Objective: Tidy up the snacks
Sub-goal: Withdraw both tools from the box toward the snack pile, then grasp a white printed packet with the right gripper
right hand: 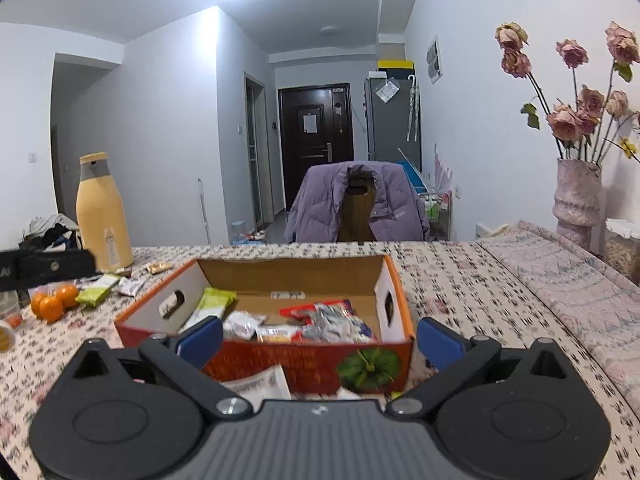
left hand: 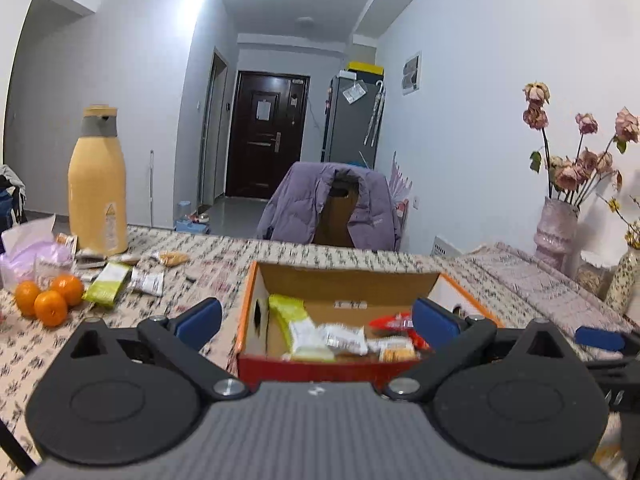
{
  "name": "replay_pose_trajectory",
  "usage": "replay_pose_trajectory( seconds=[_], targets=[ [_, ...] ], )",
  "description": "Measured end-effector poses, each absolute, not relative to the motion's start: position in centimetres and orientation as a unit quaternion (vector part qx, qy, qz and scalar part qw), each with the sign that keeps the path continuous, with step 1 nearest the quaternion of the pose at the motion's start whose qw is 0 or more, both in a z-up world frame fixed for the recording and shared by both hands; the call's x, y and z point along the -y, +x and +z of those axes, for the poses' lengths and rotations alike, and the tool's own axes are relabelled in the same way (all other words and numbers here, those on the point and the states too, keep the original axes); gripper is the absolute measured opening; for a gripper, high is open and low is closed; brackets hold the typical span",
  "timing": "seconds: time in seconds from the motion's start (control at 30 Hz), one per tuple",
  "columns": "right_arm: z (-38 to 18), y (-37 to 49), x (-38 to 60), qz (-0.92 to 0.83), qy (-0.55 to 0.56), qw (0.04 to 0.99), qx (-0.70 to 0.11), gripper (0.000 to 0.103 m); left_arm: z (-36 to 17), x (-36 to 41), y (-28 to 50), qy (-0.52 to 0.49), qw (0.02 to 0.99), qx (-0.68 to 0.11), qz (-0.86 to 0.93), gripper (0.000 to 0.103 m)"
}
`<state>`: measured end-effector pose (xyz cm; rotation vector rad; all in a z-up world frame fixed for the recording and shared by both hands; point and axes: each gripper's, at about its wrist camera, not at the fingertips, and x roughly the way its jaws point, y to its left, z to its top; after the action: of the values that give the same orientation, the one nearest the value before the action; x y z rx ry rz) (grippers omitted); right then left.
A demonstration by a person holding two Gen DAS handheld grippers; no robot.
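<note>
Both grippers were spread wide and held nothing. The left gripper (left hand: 316, 318) hovered at the near wall of the open orange-and-red cardboard box (left hand: 248, 300) on the patterned tablecloth (left hand: 224, 264); the right gripper (right hand: 320, 338) was at the same box (right hand: 304, 364), nearer its right end. Inside the box lay a lime-green snack packet (left hand: 294, 320), white wrapped snacks (left hand: 346, 338), a red snack packet (left hand: 394, 322) and silver-blue sachets (right hand: 340, 320). More packets sat loose on the cloth left of the box: a green snack bar (left hand: 107, 288) and a small white sachet (left hand: 148, 282), near three oranges (left hand: 50, 300) and a tall yellow thermos bottle (left hand: 97, 184). Some white paper (right hand: 264, 384) lay just in front of the box. A purple puffer jacket (left hand: 332, 204) hung on a chair behind the table.
</note>
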<state>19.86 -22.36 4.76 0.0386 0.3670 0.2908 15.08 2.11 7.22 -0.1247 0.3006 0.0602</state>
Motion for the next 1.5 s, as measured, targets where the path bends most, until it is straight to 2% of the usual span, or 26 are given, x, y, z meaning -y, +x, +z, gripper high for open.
replay_pose_trajectory(
  seconds=[0.37,0.6,0.73,1.17,1.23,1.3,1.4,1.5],
  targets=[
    [1.4,15.8,24.8,0.129,0.008,0.969,-0.209,0.103,2.0,-3.2,10.3,-0.044,0.982,-0.180,0.028,0.103],
    [-0.8,15.0,25.8,0.109,-0.002,0.964,-0.242,0.103,0.8,-3.7,8.9,-0.048,0.980,-0.191,0.023,0.103],
    [-1.2,15.6,26.0,0.097,0.001,0.962,-0.256,0.090,0.6,-3.5,9.2,-0.051,0.979,-0.197,0.022,0.103],
    [-1.6,17.5,21.1,0.184,-0.020,0.944,-0.272,0.088,0.1,-3.4,9.4,-0.055,0.977,-0.207,0.014,0.103],
    [-2.0,18.7,20.2,0.187,-0.017,0.940,-0.286,0.085,0.1,-3.5,9.4,-0.056,0.976,-0.208,0.014,0.103],
    [-2.3,19.6,19.6,0.190,-0.010,0.935,-0.298,0.070,0.1,-3.5,9.3,-0.056,0.976,-0.208,0.013,0.103],
    [-2.8,20.7,19.2,0.198,0.006,0.928,-0.315,0.062,0.0,-3.8,9.3,-0.056,0.976,-0.208,0.014,0.103],
    [-3.4,21.2,19.5,0.212,0.027,0.919,-0.331,0.059,0.1,-4.1,9.3,-0.063,0.976,-0.208,0.015,0.103]
  ],
)
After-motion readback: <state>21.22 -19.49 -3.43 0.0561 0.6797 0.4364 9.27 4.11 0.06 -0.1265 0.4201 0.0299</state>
